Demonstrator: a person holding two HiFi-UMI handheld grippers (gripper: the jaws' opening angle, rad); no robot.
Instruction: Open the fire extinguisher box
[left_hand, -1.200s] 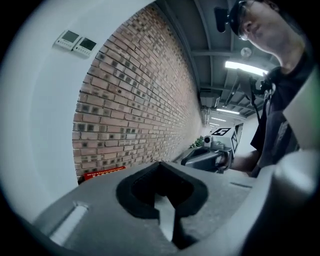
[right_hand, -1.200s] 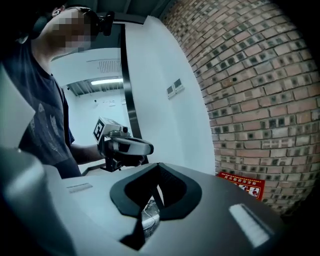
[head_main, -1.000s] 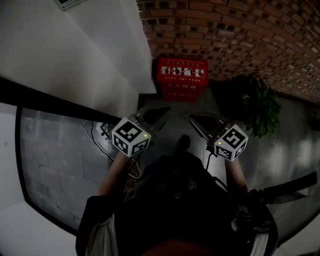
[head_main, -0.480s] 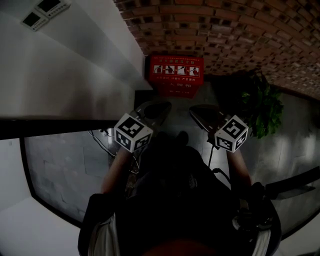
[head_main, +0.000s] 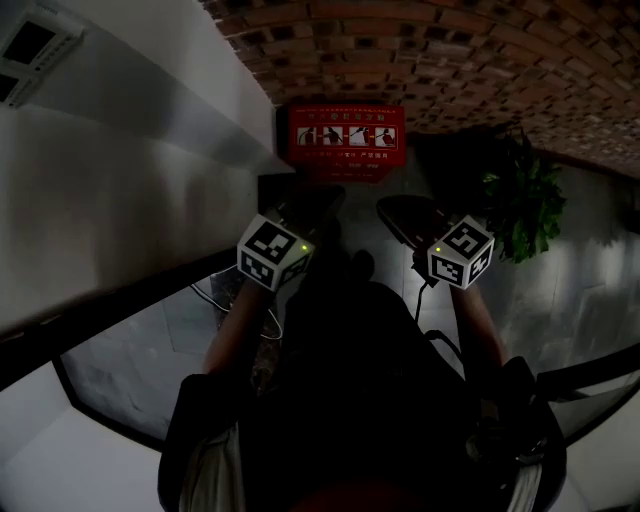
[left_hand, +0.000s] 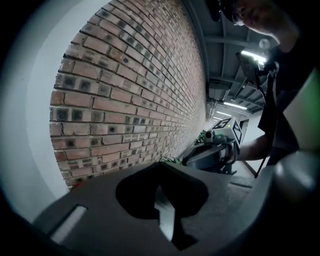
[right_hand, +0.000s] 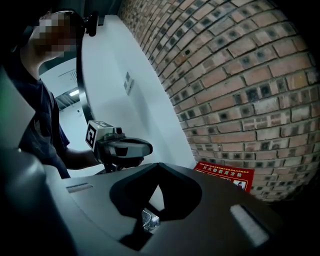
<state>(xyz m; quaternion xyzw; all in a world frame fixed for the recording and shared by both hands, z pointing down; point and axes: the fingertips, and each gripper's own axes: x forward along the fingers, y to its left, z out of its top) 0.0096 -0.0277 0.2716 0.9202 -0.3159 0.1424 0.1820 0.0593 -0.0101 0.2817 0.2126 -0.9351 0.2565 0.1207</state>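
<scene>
The box (head_main: 345, 142) sits on the floor (head_main: 590, 285) against the brick wall (head_main: 480, 60), well ahead of the left claw (head_main: 318, 197) and right claw (head_main: 388, 208), both shut and empty, so step closer, lower them, and part one at its front lip.

Rough, matt brick wall (head_main: 480, 60) with gritty mortar lines, beside a smooth, matt painted wall (head_main: 130, 170). Smooth red fire extinguisher box (head_main: 345, 140) with a faint sheen, on a glossy, reflective tiled floor (head_main: 590, 290). Matt dark plastic on the left gripper (left_hand: 161, 164) and right gripper (right_hand: 159, 165).
</scene>
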